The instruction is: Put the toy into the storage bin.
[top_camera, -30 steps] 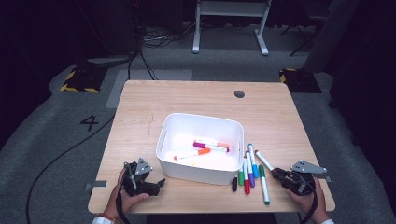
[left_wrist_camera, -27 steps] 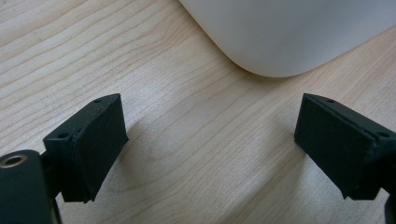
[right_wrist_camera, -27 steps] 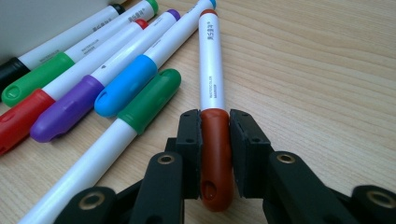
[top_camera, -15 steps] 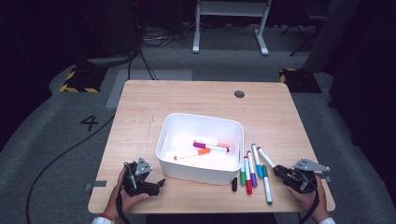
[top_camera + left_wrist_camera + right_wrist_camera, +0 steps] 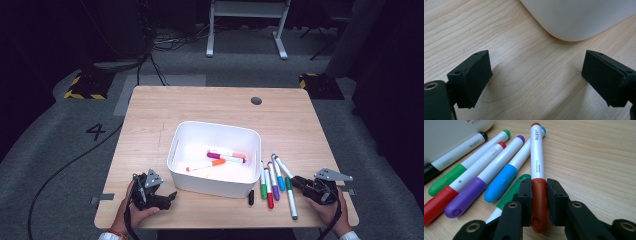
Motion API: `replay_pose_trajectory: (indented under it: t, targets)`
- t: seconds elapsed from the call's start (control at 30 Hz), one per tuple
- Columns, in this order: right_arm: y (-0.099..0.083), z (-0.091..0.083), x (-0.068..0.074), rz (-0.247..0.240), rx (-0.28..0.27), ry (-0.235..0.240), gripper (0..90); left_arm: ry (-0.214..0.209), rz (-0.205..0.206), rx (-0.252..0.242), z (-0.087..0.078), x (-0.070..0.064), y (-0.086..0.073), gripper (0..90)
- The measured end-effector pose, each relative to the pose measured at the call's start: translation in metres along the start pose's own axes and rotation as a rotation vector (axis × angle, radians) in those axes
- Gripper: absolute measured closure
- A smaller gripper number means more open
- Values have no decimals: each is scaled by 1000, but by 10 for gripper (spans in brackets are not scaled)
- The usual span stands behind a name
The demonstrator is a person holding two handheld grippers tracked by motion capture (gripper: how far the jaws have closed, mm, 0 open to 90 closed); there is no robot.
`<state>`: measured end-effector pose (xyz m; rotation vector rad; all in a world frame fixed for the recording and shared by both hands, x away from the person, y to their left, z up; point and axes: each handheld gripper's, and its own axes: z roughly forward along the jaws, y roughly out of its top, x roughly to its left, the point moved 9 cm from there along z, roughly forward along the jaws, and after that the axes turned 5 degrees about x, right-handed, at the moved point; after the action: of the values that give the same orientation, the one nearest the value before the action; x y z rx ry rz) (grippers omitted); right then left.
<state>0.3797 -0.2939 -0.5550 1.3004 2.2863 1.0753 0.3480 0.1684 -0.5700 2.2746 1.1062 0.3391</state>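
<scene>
My right gripper (image 5: 539,187) is shut on the brown cap of a white marker (image 5: 537,152), whose barrel points away over the table. It sits at the front right (image 5: 300,183). Beside it lie blue (image 5: 506,176), purple (image 5: 486,180), red (image 5: 461,190) and green (image 5: 466,167) markers in a row. A white bin (image 5: 215,157) in the middle holds a pink-capped marker (image 5: 226,154) and an orange one (image 5: 205,165). My left gripper (image 5: 536,75) is open over bare wood at the front left (image 5: 167,196), just short of the bin's rounded corner (image 5: 579,17).
A black marker (image 5: 251,197) lies against the bin's front right corner. Another green-capped marker (image 5: 291,199) lies near the front edge. The wooden table (image 5: 200,110) has a round grommet hole (image 5: 256,100) at the back right. A stand's feet (image 5: 245,30) are on the floor beyond.
</scene>
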Motion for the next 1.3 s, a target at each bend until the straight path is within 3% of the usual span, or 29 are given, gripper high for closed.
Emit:
replay_pose_trajectory:
  t: [0.27, 0.73, 0.87, 0.93, 1.1, 1.13, 1.3]
  targets:
    - [3, -2, -2, 35, -22, 14, 755, 0, 1, 0, 0, 0, 0, 92]
    - [16, -2, -2, 4, -53, 45, 755, 0, 1, 0, 0, 0, 0, 92]
    - [22, -4, -4, -26, -69, 48, 755, 0, 1, 0, 0, 0, 0, 92]
    - [27, -7, -2, -13, -84, 65, 755, 0, -1, 0, 0, 0, 0, 92]
    - [43, -17, 0, -49, -117, 79, 755, -1, 0, 0, 0, 0, 0, 92]
    - [47, -19, 0, -75, -125, 76, 755, 0, 0, 0, 0, 0, 0, 92]
    - [75, -38, 16, -140, -173, 96, 755, 0, 1, 0, 0, 0, 0, 92]
